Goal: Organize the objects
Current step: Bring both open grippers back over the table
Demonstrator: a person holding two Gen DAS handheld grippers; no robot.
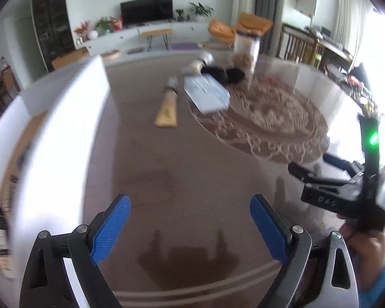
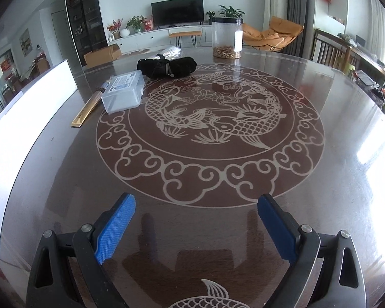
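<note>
On the round table [image 2: 333,97] with its carp pattern lie a clear plastic box [image 2: 124,92], a flat tan sleeve [image 2: 86,111], a rolled black pouch [image 2: 166,66] and a white plastic-wrapped item [image 2: 172,50]. A clear jar [image 2: 227,38] with brown bits stands at the far side. My right gripper [image 2: 196,227] hangs open over the near table, nothing between its blue pads [image 2: 115,227]. The left wrist view is blurred: my left gripper [image 1: 191,228] is open and empty, far short of the box [image 1: 206,92], sleeve [image 1: 166,111], pouch [image 1: 223,74] and jar [image 1: 246,51].
A tall white box [image 2: 25,128] stands along the table's left edge, close beside my left gripper [image 1: 64,141]. In the left wrist view the right gripper's black body [image 1: 328,197] and a hand [image 1: 359,243] sit at the right. Chairs and a cluttered side table lie beyond.
</note>
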